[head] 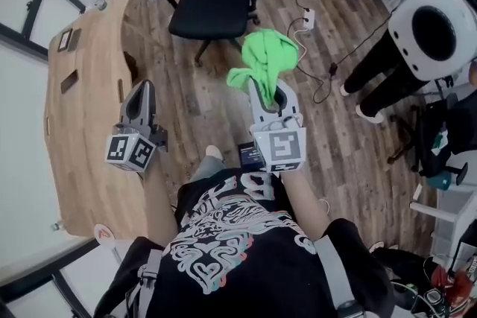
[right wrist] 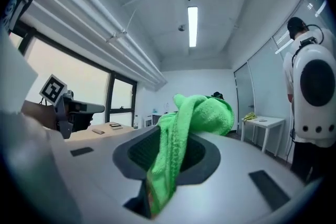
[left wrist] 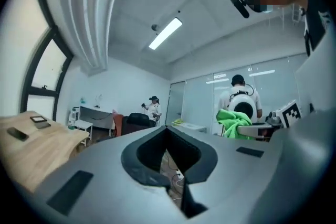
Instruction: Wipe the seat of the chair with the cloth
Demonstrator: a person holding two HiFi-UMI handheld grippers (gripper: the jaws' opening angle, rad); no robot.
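Wood-plank floor (head: 186, 108) across the room; a long wooden counter (head: 82, 86) ran down the person's left side. A black office chair (head: 212, 4) stood ahead on the floor, just past the counter's far end, its seat (head: 209, 20) bare and untouched, so wiping had not begun. A second person (head: 417, 41) stood off to the right, well apart from the chair. The green cloth (head: 264, 59) was in the air, short of the chair and touching nothing but the right tongs (head: 266, 93), which were clenched on a fold of it. Most of the cloth was bunched above and over the tips, with a tail trailing down between the jaws. The left tongs (head: 144, 89) hung beside the counter edge, jaws drawn together with nothing between them. By my judgement the cloth was light, soft and limp, a fluffy towelling sort. It would drape and flop rather than hold shape, and would not break or slip readily. The hold on a thick fold looked sound. For wiping, a loose pad should sit beneath the tips so that fabric, not plastic, meets the seat.
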